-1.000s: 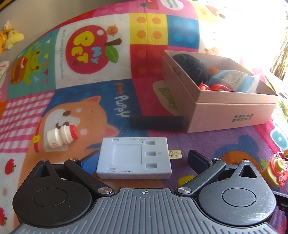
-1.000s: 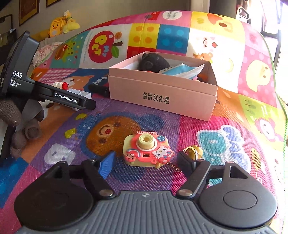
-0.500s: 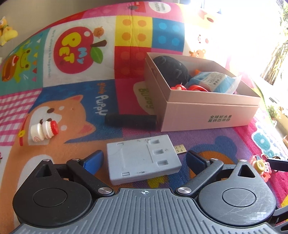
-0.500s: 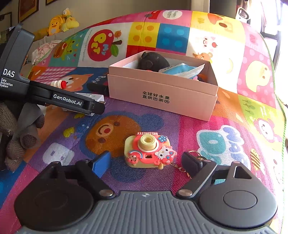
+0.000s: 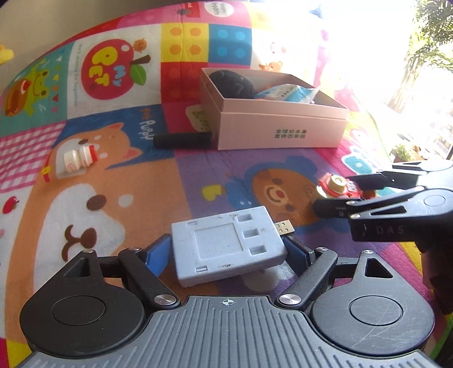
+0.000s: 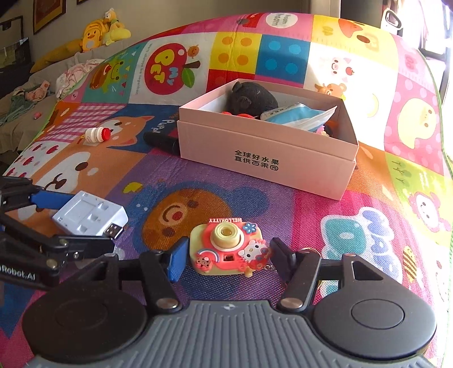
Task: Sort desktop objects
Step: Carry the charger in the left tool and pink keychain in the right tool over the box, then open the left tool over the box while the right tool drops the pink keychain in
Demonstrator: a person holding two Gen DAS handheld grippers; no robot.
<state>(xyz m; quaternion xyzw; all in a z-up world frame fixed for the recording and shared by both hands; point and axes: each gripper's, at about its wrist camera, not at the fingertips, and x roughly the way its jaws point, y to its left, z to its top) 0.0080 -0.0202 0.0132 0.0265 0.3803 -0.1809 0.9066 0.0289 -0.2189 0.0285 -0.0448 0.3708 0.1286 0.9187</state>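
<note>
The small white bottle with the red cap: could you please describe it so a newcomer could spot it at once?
Start at the pink box on the play mat. Left of it, past the black cylinder, the white bottle lies on its side on the orange dog print. Only it has a red cap.

Toy camera [image 6: 228, 249] reads HELLOKITTY — right gripper [image 5: 337, 195] reads DAS

Colourful cartoon play mat [image 6: 354, 226], yellow plush toys [image 6: 96, 31] on a sofa, framed picture [image 6: 46, 14] on wall
</note>
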